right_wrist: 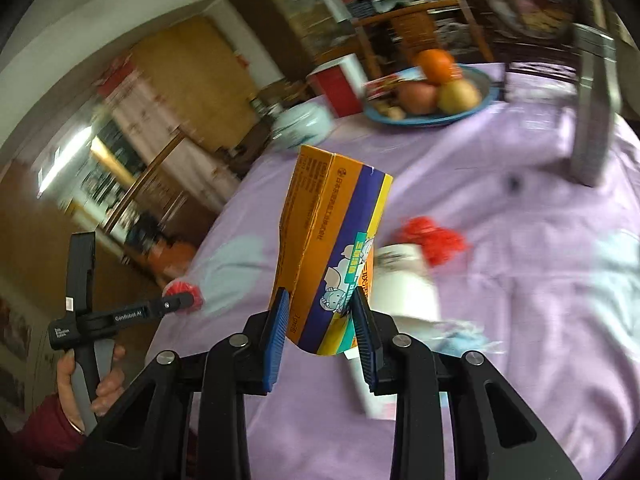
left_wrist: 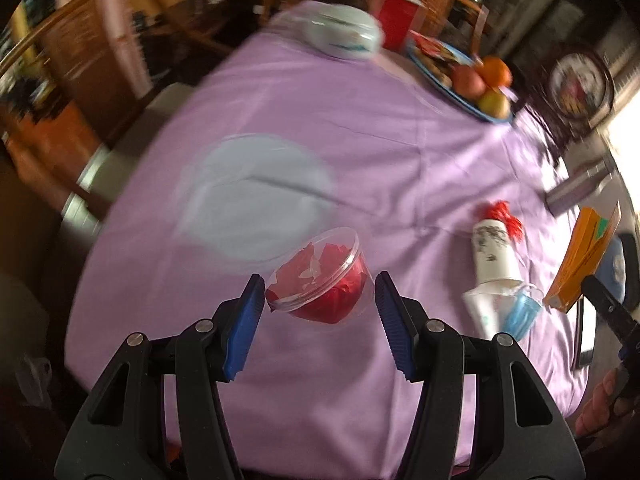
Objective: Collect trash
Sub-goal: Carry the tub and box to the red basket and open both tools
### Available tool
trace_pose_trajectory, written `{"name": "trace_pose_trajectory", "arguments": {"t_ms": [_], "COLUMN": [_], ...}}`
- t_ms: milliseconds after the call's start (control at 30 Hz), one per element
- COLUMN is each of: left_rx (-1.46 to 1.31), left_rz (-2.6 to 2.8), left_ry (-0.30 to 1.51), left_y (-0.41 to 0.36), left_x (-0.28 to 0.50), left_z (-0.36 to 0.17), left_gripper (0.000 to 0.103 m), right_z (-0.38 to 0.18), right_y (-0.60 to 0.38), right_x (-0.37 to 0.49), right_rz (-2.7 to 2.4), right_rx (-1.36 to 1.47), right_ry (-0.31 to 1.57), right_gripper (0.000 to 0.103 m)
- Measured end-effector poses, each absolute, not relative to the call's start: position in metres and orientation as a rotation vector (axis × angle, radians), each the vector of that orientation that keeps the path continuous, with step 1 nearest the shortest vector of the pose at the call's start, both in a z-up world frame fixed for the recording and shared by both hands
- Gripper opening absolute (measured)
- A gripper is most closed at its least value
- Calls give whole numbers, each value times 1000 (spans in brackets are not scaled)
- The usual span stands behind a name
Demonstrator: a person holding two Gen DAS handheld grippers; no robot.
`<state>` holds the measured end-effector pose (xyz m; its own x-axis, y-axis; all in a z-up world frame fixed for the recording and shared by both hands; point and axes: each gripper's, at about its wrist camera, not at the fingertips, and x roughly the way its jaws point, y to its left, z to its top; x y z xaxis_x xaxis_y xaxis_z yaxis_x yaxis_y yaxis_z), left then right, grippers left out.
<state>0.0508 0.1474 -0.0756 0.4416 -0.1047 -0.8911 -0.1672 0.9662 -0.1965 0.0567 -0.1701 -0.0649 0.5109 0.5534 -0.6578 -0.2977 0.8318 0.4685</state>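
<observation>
**Trash collection: carton lifted, tub between spread fingers**

The worktop, draped in a lilac cloth, is taken as the landmark; items are listed from largest to smallest. On its far side a blue fruit plate and a pale lidded dish are seen, neither judged to be trash. Toward its middle a flat clear lid is laid. The orange carton is held clear above the worktop's near right part, clamped at its lower end by the right gripper, whose fingers are pressed against both faces. Below and beyond the carton, a white paper cup is lying on its side on the cloth with red shreds at its far end and a blue face mask at its near end. At the worktop's near centre a clear tub of red scraps is framed by the left gripper; its fingers are spread, one beside each side of the tub, and the tub is not gripped.

The step in hand is judged to be carrying the carton off while the tub is approached. Next, the left fingers would need to be closed squarely on the tub wall; no bin is visible, so its place cannot be told.
</observation>
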Motion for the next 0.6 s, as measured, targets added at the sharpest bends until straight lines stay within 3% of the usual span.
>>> {"name": "trace_pose_trajectory", "arguments": {"t_ms": [367,600], "left_rx": [-503,-686], "left_rz": [407,633], "left_ry": [1075,1098], "left_y": [280,342], "left_x": [-91,-196], "left_z": [-85,-123], "left_gripper": [56,56], "right_z": [-55,-44], "right_y": [-34,48], "right_x": [42,21], "right_rz": [845,1022], "right_rx": [143,24], "right_ry": [961,977], "right_gripper": [32,32]}}
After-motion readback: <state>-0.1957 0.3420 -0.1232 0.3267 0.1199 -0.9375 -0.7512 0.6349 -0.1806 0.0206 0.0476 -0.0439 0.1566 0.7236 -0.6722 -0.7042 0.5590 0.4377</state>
